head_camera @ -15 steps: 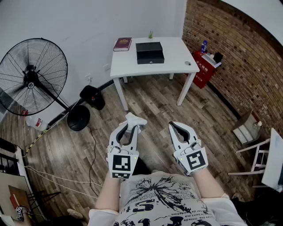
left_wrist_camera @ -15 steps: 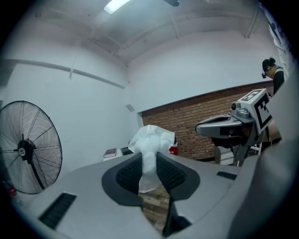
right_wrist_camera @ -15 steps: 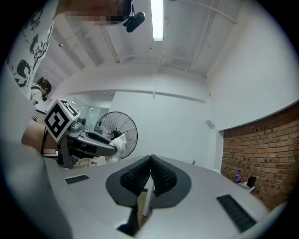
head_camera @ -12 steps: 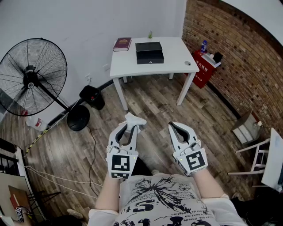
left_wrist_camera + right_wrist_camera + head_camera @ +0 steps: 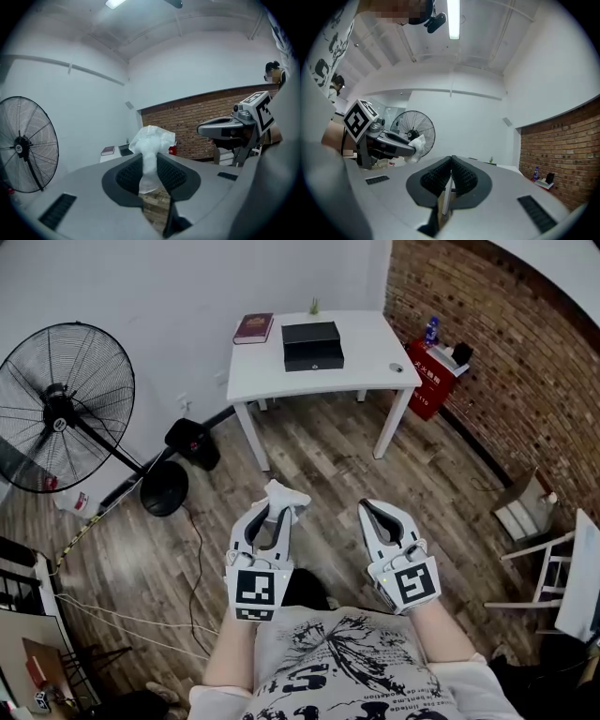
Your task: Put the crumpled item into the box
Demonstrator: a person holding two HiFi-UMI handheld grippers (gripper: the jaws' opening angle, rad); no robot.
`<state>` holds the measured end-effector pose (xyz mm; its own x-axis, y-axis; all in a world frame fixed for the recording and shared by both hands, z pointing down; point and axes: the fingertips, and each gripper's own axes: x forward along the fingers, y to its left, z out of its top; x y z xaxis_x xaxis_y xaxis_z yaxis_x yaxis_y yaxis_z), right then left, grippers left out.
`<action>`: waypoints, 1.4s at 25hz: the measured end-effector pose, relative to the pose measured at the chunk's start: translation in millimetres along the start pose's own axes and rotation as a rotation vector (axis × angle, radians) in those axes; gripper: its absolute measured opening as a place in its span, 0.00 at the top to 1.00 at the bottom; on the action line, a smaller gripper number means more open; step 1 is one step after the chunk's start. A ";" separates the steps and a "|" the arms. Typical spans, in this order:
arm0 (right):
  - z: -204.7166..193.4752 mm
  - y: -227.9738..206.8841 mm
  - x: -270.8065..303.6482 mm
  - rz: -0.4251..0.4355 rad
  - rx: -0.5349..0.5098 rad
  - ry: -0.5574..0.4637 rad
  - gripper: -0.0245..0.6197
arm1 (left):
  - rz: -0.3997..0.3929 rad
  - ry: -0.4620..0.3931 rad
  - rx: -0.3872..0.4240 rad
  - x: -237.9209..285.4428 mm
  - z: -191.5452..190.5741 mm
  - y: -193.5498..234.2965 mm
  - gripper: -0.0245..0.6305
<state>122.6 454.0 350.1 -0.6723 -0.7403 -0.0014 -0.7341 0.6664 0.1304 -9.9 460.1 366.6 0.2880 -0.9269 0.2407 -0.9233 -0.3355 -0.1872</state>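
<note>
A crumpled white wad (image 5: pixel 281 496) sticks out past the tips of my left gripper (image 5: pixel 273 513), which is shut on it; in the left gripper view the wad (image 5: pixel 150 150) is pinched between the dark pads (image 5: pixel 171 172). My right gripper (image 5: pixel 379 512) is held level beside the left one, jaws shut with nothing in them; its tips (image 5: pixel 451 164) meet in the right gripper view. The black box (image 5: pixel 312 345) sits closed on the white table (image 5: pixel 375 371) well ahead of both grippers, also small in the left gripper view as a dark box (image 5: pixel 125 150).
A dark red book (image 5: pixel 254 327) lies at the table's back left. A large standing fan (image 5: pixel 66 409) is at the left with its base (image 5: pixel 165 487) and a black bag (image 5: pixel 193 443). A brick wall (image 5: pixel 506 371), red crate (image 5: pixel 431 381) and folding chair (image 5: pixel 539 521) lie right. Cables (image 5: pixel 192 559) cross the wood floor.
The head view has shifted slightly, so the table and fan sit a little higher and further left in the frame. Both grippers hold the same pose, the wad still gripped.
</note>
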 end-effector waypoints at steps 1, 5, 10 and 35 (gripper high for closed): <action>-5.6 -5.9 0.9 -0.001 -0.001 0.020 0.94 | 0.001 0.007 0.005 5.9 -1.0 -1.2 0.81; -19.4 -30.3 21.2 -0.007 0.018 0.057 0.94 | -0.013 0.039 0.010 36.2 -6.4 4.1 0.81; -31.4 -66.3 77.0 -0.044 0.054 0.049 0.94 | -0.025 0.052 0.013 89.9 -10.5 36.6 0.81; -36.9 -278.3 490.0 -0.149 0.031 0.109 0.94 | -0.149 0.038 -0.004 477.7 57.8 295.7 0.81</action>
<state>1.0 -97.5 349.7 -0.5425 -0.8353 0.0893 -0.8287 0.5495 0.1059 -130.6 -91.5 371.1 0.4127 -0.8596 0.3011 -0.8719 -0.4685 -0.1427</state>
